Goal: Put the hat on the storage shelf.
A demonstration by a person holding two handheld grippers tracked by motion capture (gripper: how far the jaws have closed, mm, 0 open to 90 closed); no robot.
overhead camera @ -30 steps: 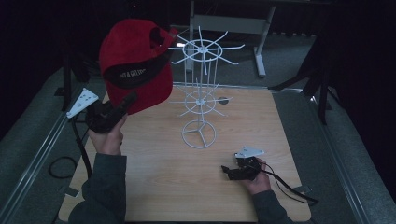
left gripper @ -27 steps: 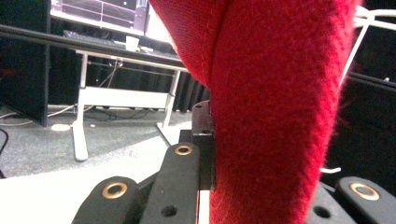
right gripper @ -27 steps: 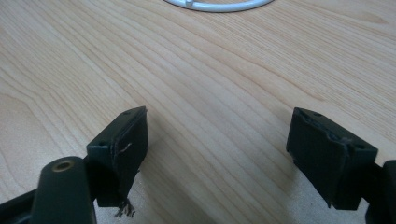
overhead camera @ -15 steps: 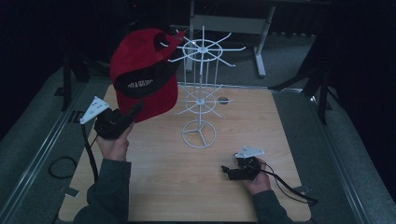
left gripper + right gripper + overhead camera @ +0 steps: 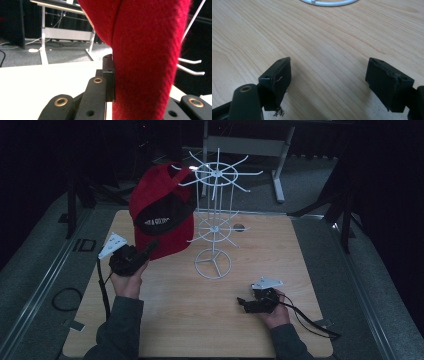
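A dark room surrounds our pale wooden worktop (image 5: 300,270), with grey floor and a desk frame beyond it. We have the left claw (image 5: 150,246) clamped tight on the lower edge of the red cap (image 5: 162,215); in the left gripper view that red fabric (image 5: 147,57) rises straight up from between the jaws and blocks most of what lies ahead. The cap hangs above and just beyond this claw, its top leaning against the upper prongs of the white wire rack (image 5: 216,220), which stands just to the claw's right. Our right claw (image 5: 242,303) rests low on the worktop, well apart from the cap, with its jaws spread wide and nothing between them; bare wood (image 5: 327,50) shows in the gap, and the rack's round base (image 5: 329,2) lies ahead of it
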